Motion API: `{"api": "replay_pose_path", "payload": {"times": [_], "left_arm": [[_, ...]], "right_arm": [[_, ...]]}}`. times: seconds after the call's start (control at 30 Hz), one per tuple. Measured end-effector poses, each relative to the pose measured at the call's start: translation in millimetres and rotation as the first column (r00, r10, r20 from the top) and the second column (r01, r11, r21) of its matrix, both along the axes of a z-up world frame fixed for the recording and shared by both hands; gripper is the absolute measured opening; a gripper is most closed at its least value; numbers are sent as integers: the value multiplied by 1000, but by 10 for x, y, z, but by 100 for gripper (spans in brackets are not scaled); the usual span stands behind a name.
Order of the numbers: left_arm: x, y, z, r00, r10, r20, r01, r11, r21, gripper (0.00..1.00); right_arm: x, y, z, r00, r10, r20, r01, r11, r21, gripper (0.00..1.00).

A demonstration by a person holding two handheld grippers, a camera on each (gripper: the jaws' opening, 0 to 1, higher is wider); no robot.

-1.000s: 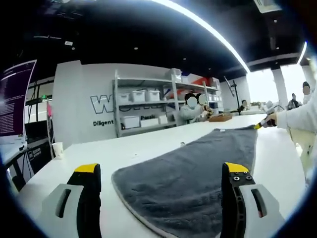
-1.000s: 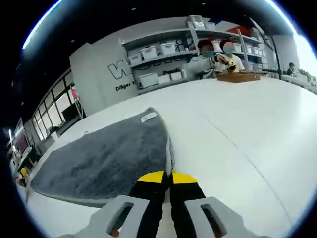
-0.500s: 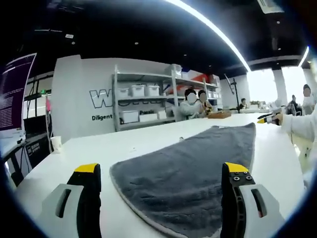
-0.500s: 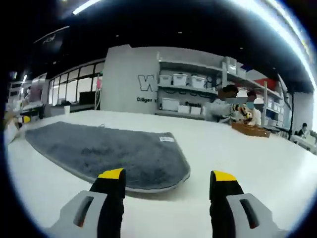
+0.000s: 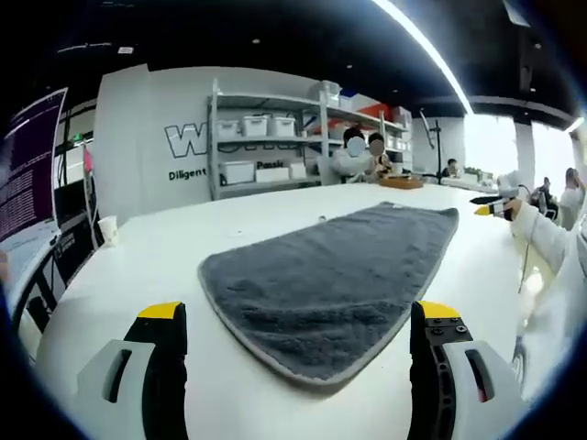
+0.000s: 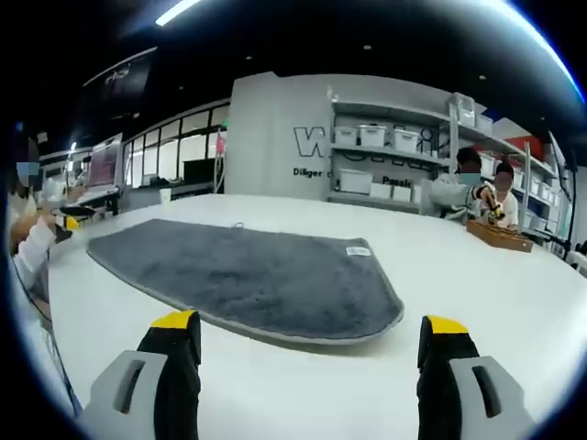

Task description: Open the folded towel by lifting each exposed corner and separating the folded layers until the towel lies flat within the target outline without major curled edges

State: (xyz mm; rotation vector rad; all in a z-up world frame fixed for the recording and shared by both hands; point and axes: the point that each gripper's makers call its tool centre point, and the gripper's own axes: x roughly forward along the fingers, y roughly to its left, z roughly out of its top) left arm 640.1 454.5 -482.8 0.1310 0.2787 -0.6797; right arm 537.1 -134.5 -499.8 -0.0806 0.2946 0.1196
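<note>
A grey towel (image 5: 330, 275) with a pale hem lies spread flat on the white table (image 5: 138, 275). In the right gripper view the same towel (image 6: 248, 275) stretches from left to centre, a small white label (image 6: 357, 250) near its far corner. My left gripper (image 5: 298, 335) stands open just short of the towel's near edge, nothing between its yellow-tipped fingers (image 5: 161, 312). The right gripper (image 6: 312, 344) is open wide, a little back from the towel's rounded end. That other gripper's yellow tip (image 5: 484, 209) shows at the far right of the left gripper view, past the towel.
A paper cup (image 5: 108, 229) stands near the table's left edge. Shelves with white bins (image 5: 266, 156) line the back wall. Two people sit at the far end by a wooden tray (image 6: 500, 234). A white sleeve (image 5: 550, 247) is at right. A screen (image 5: 27, 165) stands at left.
The right gripper went from shut to open and widened further, drawing back from the towel's edge. The left view pulled back, so the towel's near edge now sits beyond the fingers.
</note>
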Motion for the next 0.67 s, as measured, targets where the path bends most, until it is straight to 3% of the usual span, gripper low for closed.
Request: {"api": "replay_pose_path", "payload": {"times": [0.13, 0.27, 0.67], "left_arm": [[-114, 0, -54, 998, -11, -62, 13, 999, 43, 100], [-173, 18, -80, 996, -2, -86, 8, 997, 76, 100], [-217, -56, -135, 994, -2, -109, 12, 996, 94, 100]], "right_arm": [[-51, 8, -46, 999, 12, -34, -13, 1000, -16, 99], [-96, -3, -55, 999, 12, -50, -13, 999, -33, 99], [-170, -113, -134, 996, -2, -95, -2, 999, -50, 99]]}}
